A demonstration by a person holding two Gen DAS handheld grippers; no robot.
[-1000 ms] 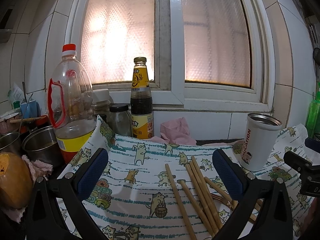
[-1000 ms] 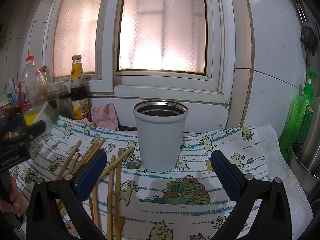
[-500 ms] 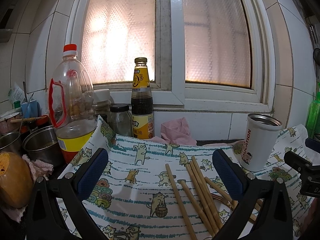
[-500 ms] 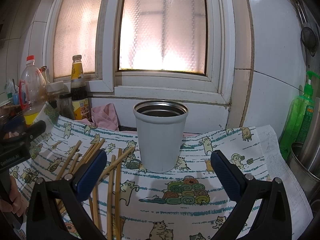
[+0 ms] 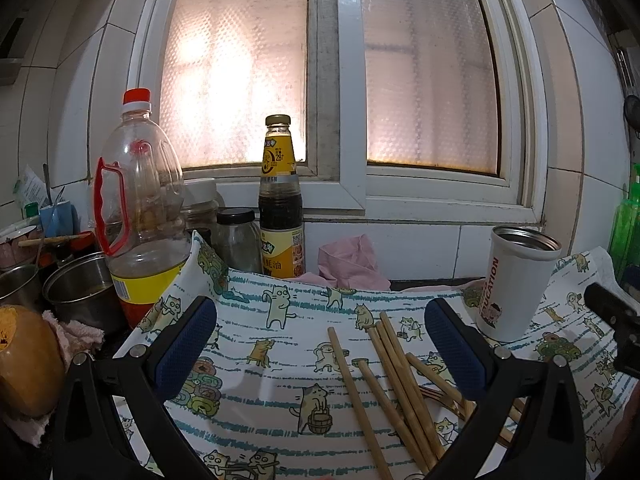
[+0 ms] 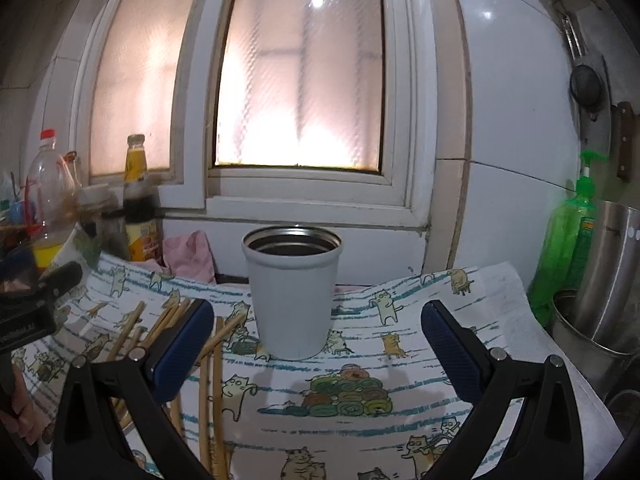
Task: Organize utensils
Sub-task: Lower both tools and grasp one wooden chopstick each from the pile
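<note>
Here the left claw (image 5: 320,344) is wide open and holds nothing; it hangs above the cat-print cloth (image 5: 276,344) that covers the desk. The wooden chopsticks (image 5: 388,364) lie loose on this cloth, near its middle, partly crossing each other, and some of them pass under the claw's right finger. The right claw (image 6: 316,344) is also wide open and empty. Between its blue pads (image 6: 448,344), further back, the white cup (image 6: 294,300) stands upright on the cloth, toward the back edge of the desk, with its dark inside showing. In the right wrist view the chopsticks (image 6: 212,360) lie to the left of the cup, and the tip of one comes close to its base. At the back left corner stand an oil bottle (image 5: 138,216) and a sauce bottle (image 5: 280,208). A green soap bottle (image 6: 568,240) stands at the right edge.
</note>
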